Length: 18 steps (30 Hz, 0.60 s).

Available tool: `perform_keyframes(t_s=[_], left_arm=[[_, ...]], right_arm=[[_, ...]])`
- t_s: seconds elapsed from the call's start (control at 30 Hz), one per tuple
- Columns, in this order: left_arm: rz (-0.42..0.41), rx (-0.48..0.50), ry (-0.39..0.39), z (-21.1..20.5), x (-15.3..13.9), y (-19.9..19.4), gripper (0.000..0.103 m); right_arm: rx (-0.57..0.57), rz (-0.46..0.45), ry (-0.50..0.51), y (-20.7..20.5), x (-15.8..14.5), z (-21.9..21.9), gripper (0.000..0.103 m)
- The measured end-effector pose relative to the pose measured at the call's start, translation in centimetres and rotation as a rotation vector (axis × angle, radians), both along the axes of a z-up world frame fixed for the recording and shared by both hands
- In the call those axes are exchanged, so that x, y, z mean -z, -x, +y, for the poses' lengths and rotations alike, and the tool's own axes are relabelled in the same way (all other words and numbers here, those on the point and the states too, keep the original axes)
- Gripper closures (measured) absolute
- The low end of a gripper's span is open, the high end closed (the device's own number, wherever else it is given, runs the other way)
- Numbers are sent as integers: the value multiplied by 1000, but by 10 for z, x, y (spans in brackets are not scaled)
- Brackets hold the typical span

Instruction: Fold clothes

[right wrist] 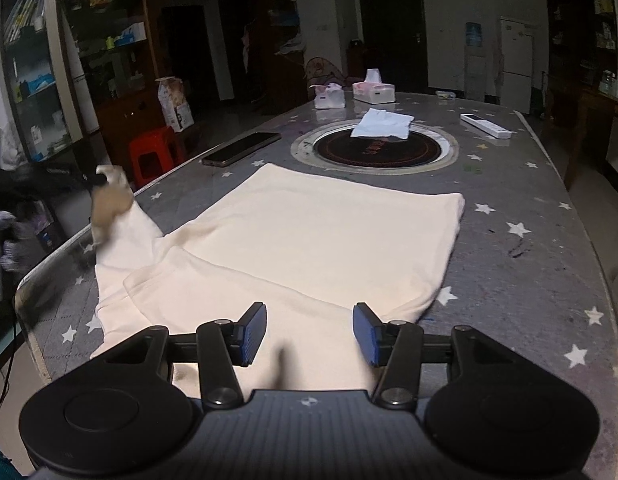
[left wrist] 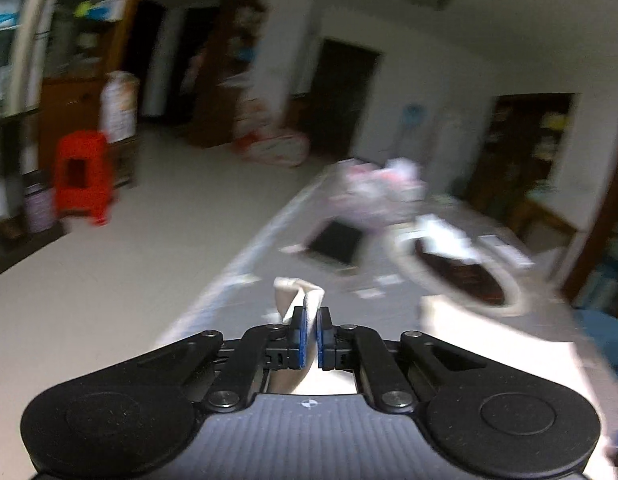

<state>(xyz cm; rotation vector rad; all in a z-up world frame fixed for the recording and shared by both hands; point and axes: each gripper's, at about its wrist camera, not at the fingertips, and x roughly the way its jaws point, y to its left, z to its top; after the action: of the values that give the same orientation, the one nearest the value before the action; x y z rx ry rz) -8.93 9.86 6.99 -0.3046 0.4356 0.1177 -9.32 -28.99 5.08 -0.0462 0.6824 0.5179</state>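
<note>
A cream garment (right wrist: 309, 232) lies spread flat on the grey star-patterned table (right wrist: 509, 280). Its sleeve stretches toward the table's left edge, where the cuff (right wrist: 109, 200) is lifted and blurred. In the left wrist view my left gripper (left wrist: 311, 322) is shut on that cream sleeve end (left wrist: 299, 294), which sticks up between the blue pads. My right gripper (right wrist: 309, 332) stands open over the garment's near edge. The cloth lies below its pads and nothing is pinched between them.
Beyond the garment sit a dark phone (right wrist: 241, 148), a round inset hotplate (right wrist: 375, 148) with a white folded cloth (right wrist: 383, 124), two tissue boxes (right wrist: 373, 90), and a white remote (right wrist: 485, 125). A red stool (right wrist: 153, 152) stands off the table's left edge.
</note>
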Motion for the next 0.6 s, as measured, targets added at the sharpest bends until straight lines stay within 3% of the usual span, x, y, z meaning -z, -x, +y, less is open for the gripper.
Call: perform_keyframes(t_s=[0.27,0.43,0.6], left_arm=[[-129,377,41,-98,-44,16,98],[-115,560,30,-153,-35,17,98],[-42,681,43,-192,-11,9,97]], right_arm=[[39,-17,-31,7,-3,-18,55],[82,-26,-44,12,-4,-35,55],[131,-31,-46,17,-4,-53,55]])
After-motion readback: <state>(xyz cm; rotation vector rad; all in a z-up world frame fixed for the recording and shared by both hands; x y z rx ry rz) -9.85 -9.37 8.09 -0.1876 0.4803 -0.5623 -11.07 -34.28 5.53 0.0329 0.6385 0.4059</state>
